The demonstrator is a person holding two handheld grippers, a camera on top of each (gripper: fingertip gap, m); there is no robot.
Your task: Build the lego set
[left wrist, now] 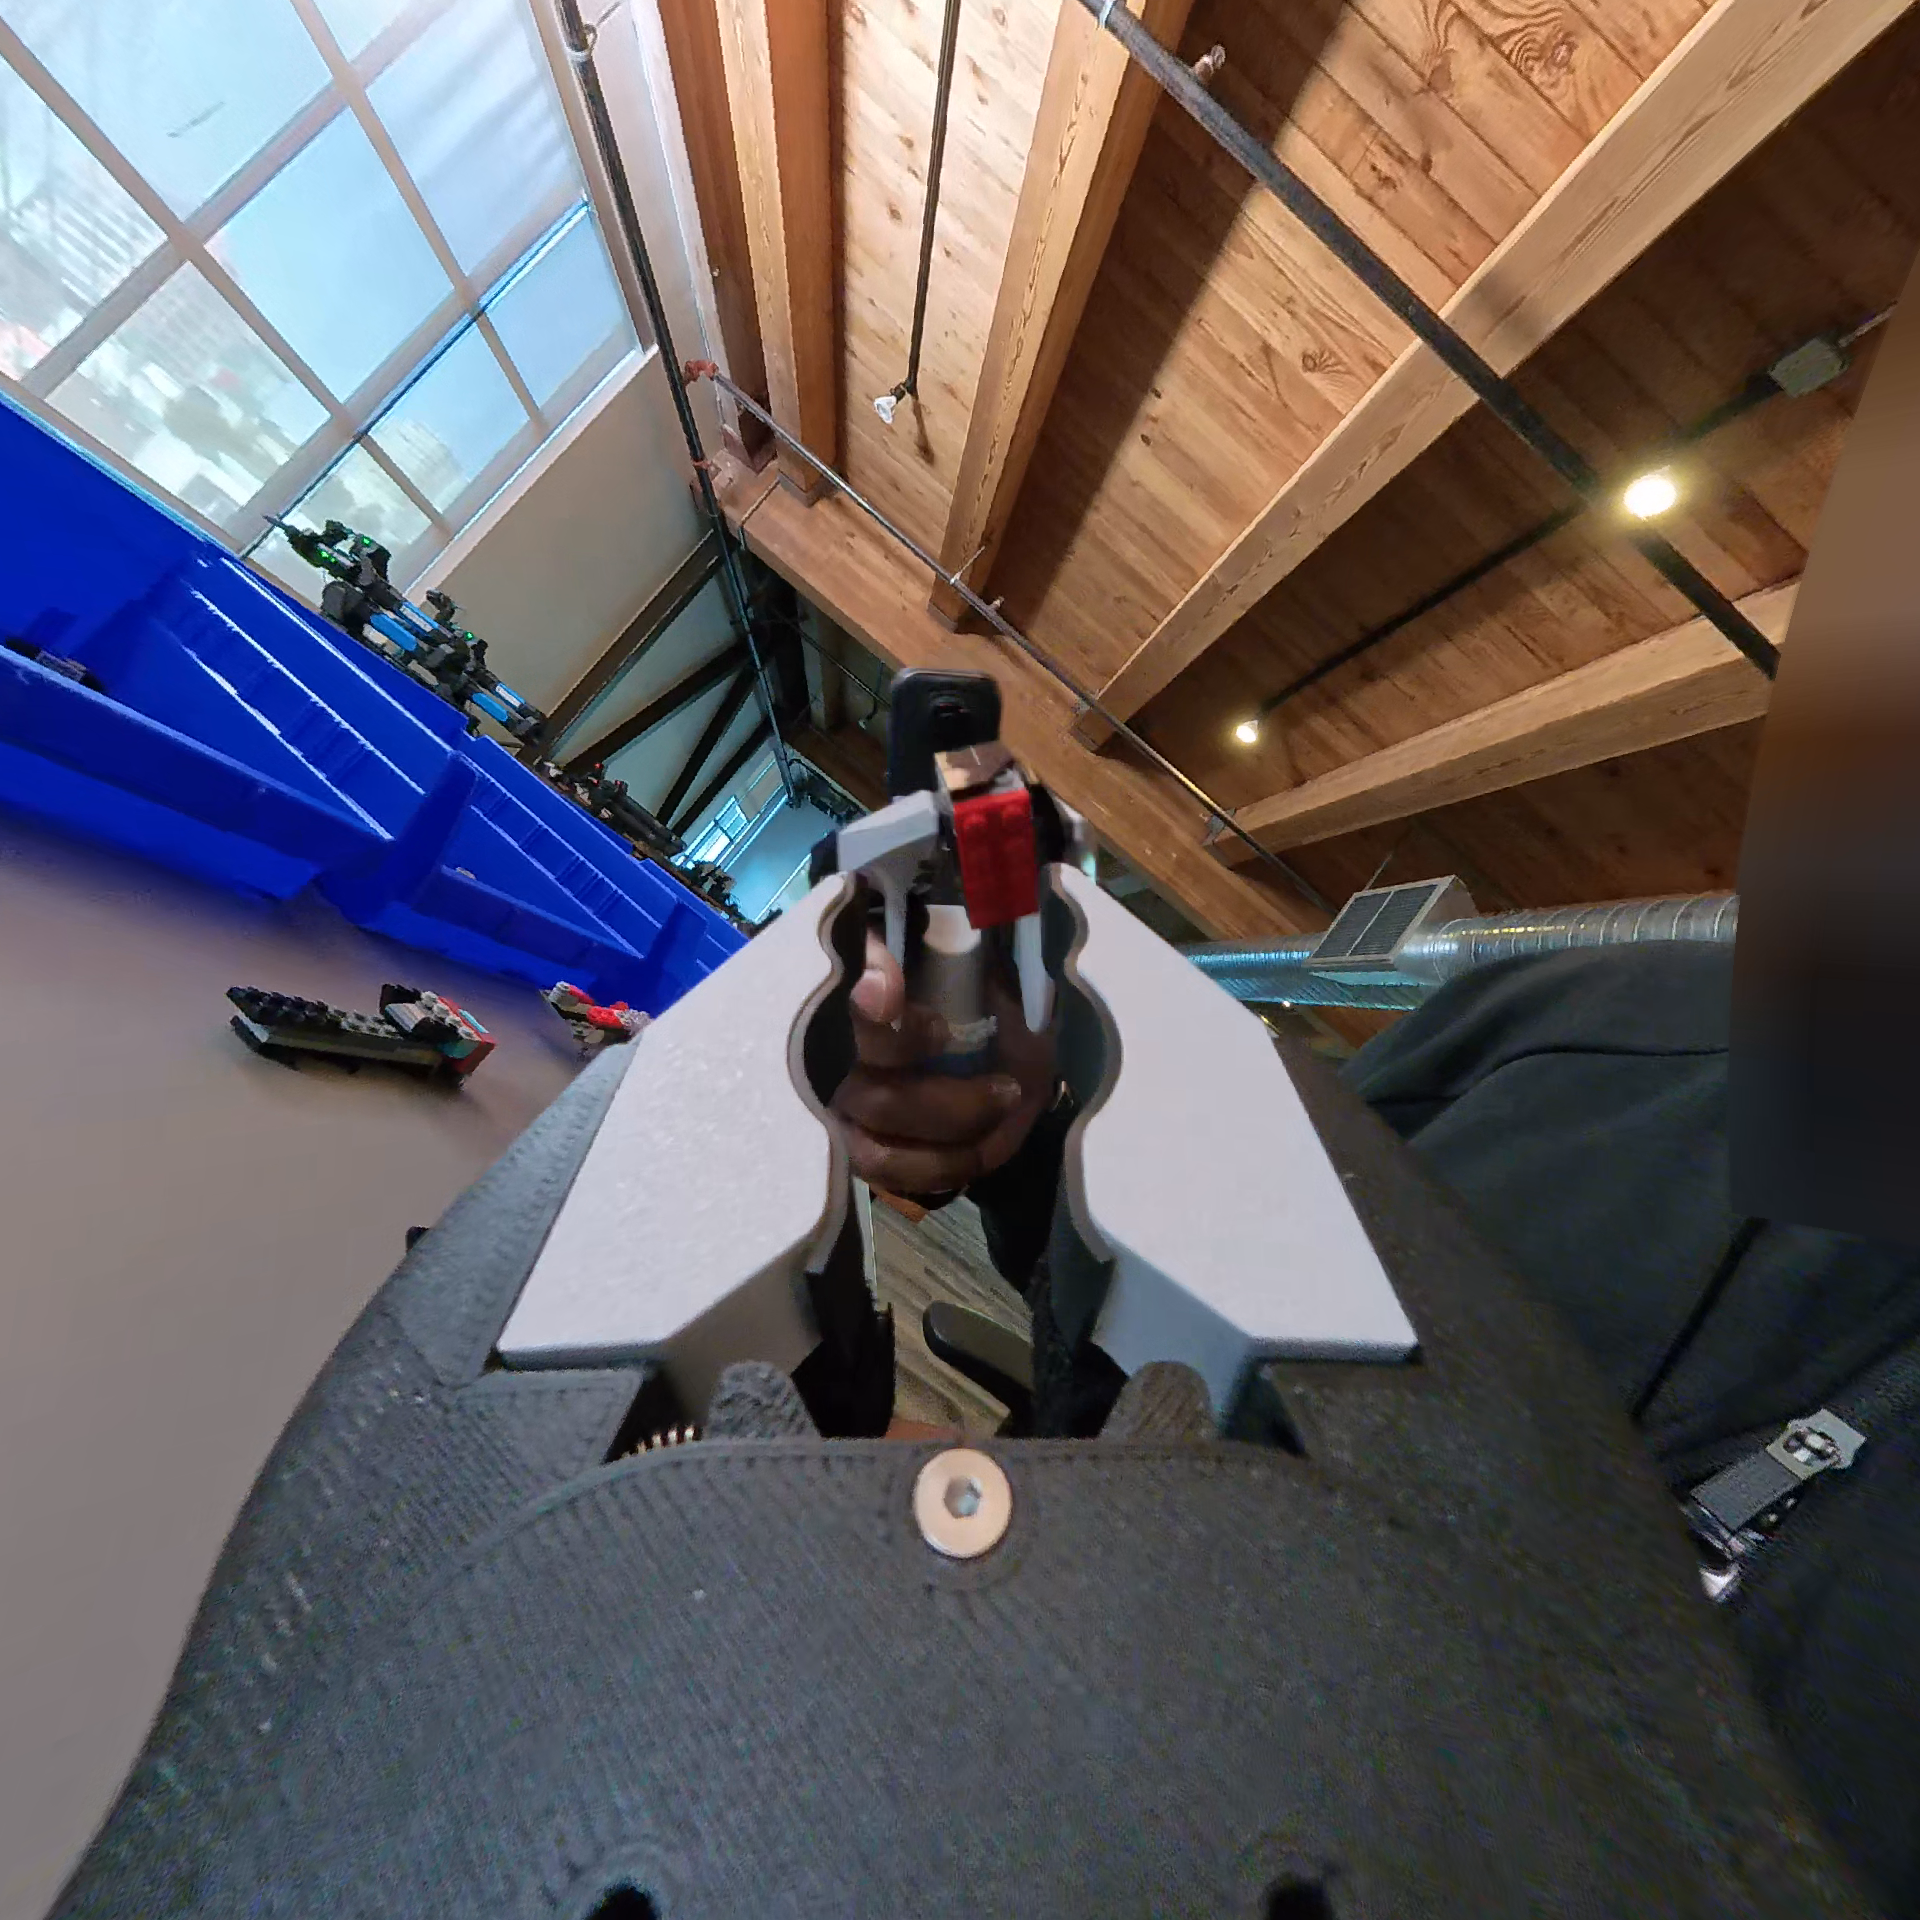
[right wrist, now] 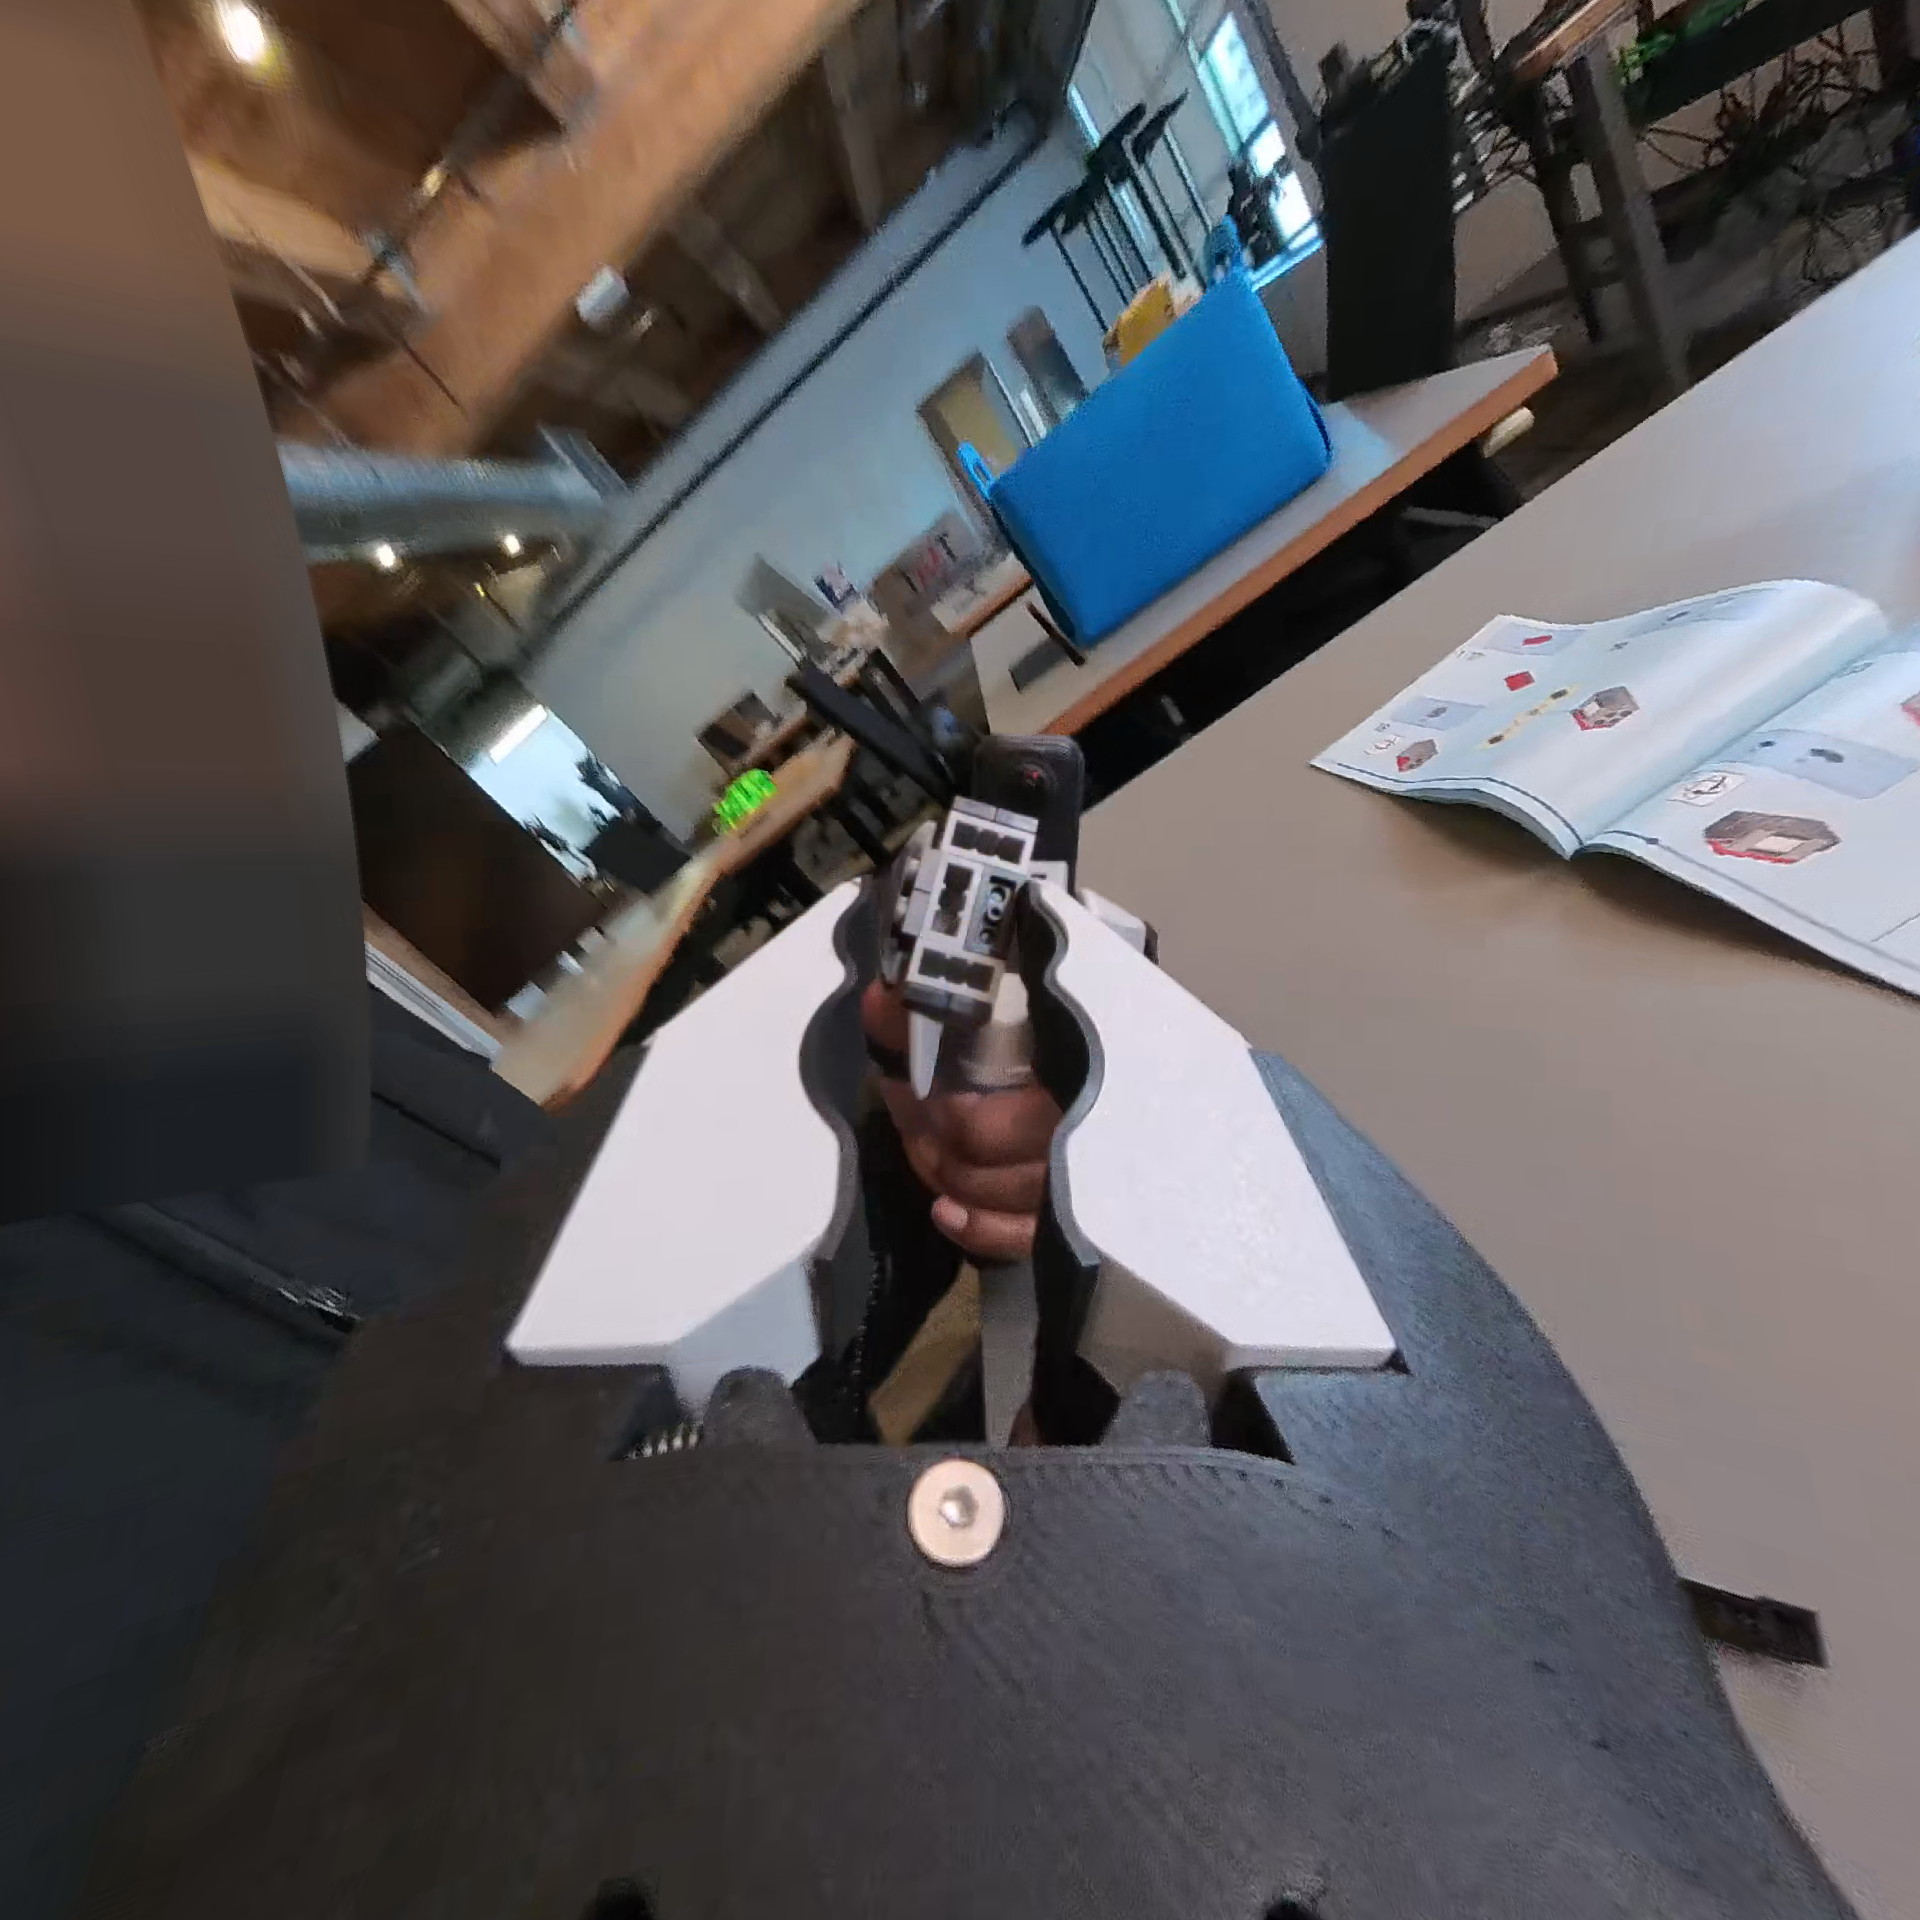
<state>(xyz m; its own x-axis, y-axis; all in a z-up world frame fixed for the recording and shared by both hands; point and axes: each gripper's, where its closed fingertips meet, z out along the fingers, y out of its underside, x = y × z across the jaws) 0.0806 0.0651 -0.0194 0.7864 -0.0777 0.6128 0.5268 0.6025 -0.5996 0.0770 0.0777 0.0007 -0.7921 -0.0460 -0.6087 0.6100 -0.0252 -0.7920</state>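
Held up off the surface, pinched at the tips of the right tongs (right wrist: 948, 914): a small lego build (left wrist: 995, 862), red studded brick on one face, grey and black pieces around it. Seen from the right wrist view as a pale grey underside with open dark hollows, tilted slightly.

Lying flat on the surface, well apart from that: a long black studded assembly (left wrist: 353, 1029) with a red, grey and black cluster at one end. Just beside it, apart, a small red-and-grey cluster (left wrist: 594, 1010).

Spread open and flat on the surface: an instruction booklet (right wrist: 1662, 769), pale blue pages with step pictures.

Partly hidden at the edge of the right wrist view: a black piece (right wrist: 1756, 1642).
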